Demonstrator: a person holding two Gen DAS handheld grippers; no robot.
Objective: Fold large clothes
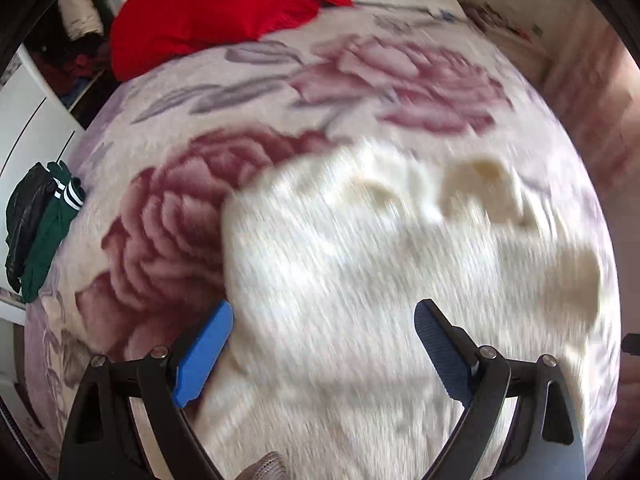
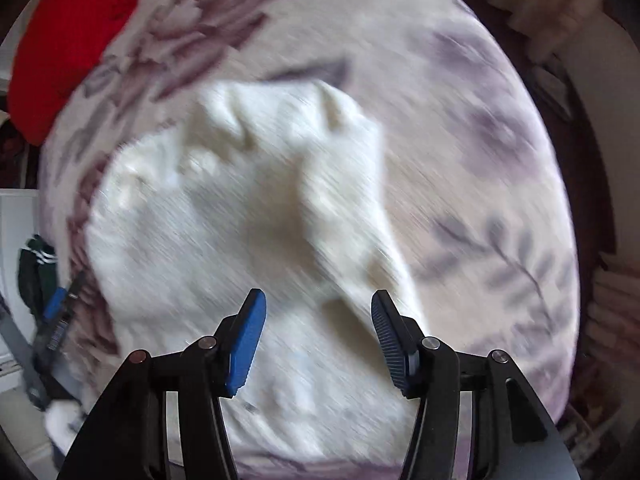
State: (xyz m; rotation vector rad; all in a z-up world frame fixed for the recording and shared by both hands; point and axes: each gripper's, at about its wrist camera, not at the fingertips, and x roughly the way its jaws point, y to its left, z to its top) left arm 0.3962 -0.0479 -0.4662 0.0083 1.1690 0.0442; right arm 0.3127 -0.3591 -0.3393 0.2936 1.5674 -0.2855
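A cream-white garment [image 1: 380,264] lies rumpled on the bed, spread over a blanket [image 1: 224,184] printed with big pink roses and grey leaves; heavy blur smears its folds, so sleeves, collar and hem cannot be told apart in either view. Its near edge is cut off behind the tool bodies. The left tool [image 1: 323,322] hangs over the garment's near-left part with its blue pads [image 1: 204,354] spread wide, nothing between them. The right tool [image 2: 319,314] hangs over the garment's near side, its pads likewise apart and gripping nothing. In the right wrist view the left tool shows only as a blurred blue-and-black shape at the left border. A red cloth [image 1: 224,4] lies at the far end of the bed, partly cropped. Dark green and black clothing [image 1: 38,224] hangs off the bed's left edge.
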